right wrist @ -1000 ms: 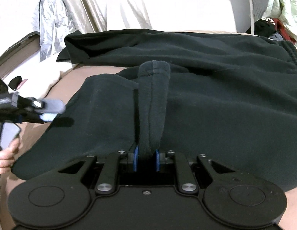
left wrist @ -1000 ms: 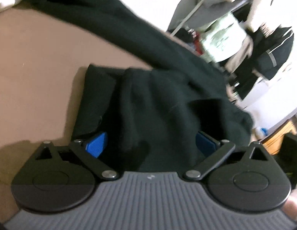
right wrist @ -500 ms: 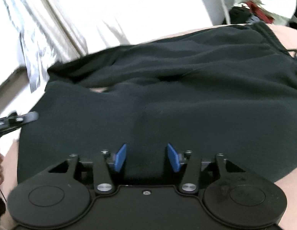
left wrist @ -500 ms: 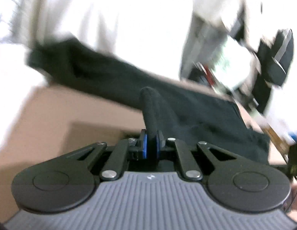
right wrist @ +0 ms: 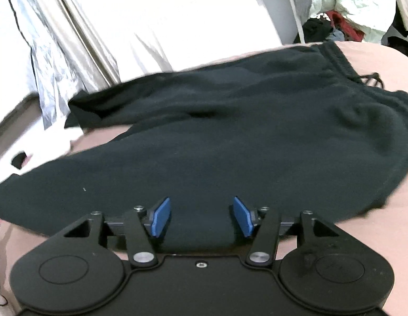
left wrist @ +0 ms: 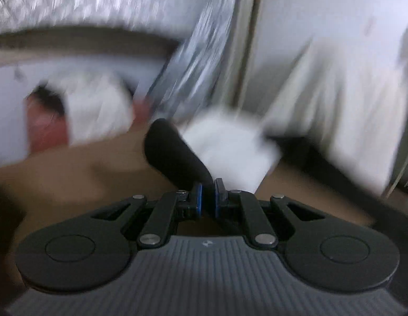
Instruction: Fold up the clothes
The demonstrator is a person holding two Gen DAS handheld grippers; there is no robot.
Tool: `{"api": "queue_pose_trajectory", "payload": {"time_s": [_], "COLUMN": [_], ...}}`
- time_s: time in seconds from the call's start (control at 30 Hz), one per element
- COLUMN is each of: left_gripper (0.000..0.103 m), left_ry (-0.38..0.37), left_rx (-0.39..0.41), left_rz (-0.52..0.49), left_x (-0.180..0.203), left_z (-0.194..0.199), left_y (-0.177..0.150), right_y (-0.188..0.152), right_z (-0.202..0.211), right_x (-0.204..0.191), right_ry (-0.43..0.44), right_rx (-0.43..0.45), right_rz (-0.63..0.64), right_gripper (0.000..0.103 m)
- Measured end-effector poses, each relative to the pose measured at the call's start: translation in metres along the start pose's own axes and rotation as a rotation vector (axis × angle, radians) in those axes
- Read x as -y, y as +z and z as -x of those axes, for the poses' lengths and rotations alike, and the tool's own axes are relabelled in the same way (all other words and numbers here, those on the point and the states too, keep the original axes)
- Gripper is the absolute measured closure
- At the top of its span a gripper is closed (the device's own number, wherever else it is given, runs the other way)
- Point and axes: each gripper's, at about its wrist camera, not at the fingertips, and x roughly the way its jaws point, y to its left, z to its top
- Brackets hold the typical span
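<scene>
Tan bedsheet (right wrist: 374, 55) carries black fleece garment (right wrist: 230, 137), spread flat. Left tongs (left wrist: 206, 197) clamp a raised fold of the dark cloth; view blurred. Right tongs (right wrist: 201, 217) have just been opening, blue pads (right wrist: 160, 217) apart over the fabric, nothing gripped.

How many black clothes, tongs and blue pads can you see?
Black clothes: 1, the black shorts on the tan bed
Tongs: 2, the left tongs shut on a black fold, the right tongs open, with the shorts lying between them
Blue pads: 4, two on each pair, like this one
Total: 7
</scene>
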Motion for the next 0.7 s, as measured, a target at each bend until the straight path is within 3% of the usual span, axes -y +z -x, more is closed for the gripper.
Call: {"api": "queue_pose_trajectory", "payload": {"time_s": [0.07, 0.13, 0.23, 0.33, 0.43, 0.57, 0.7], "left_gripper": [0.095, 0.095, 0.093, 0.087, 0.087, 0.09, 0.09], "left_ry": [0.041, 0.055, 0.108, 0.214, 0.22, 0.16, 0.209], "left_rx": [-0.15, -0.19, -0.15, -0.076, -0.032, -0.094, -0.173], "left_rz": [0.042, 0.119, 0.067, -0.094, -0.125, -0.04, -0.081], "left_x": [-0.01, -0.023, -0.012, 0.017, 0.032, 0.01, 0.009], "left_z": [-0.025, -0.033, -0.028, -0.017, -0.012, -0.024, -0.038], "left_y": [-0.01, -0.012, -0.01, -0.011, -0.004, 0.002, -0.01], "right_y": [-0.006, -0.014, -0.022, -0.024, -0.019, -0.012, -0.002], "right_z": [0.005, 0.013, 0.022, 0.028, 0.03, 0.027, 0.01], "right_x": [0.008, 0.017, 0.027, 0.043, 0.064, 0.105, 0.142], "right_ry": [-0.013, -0.001, -0.045, -0.09, -0.104, -0.012, 0.026], "right_rx": [-0.032, -0.042, -0.045, -0.046, 0.008, 0.12, 0.134], "right_rz": [-0.018, -0.047, -0.052, -0.067, -0.126, -0.362, -0.543], "right_gripper": [0.044, 0.044, 0.041, 0.04, 0.037, 0.019, 0.019]}}
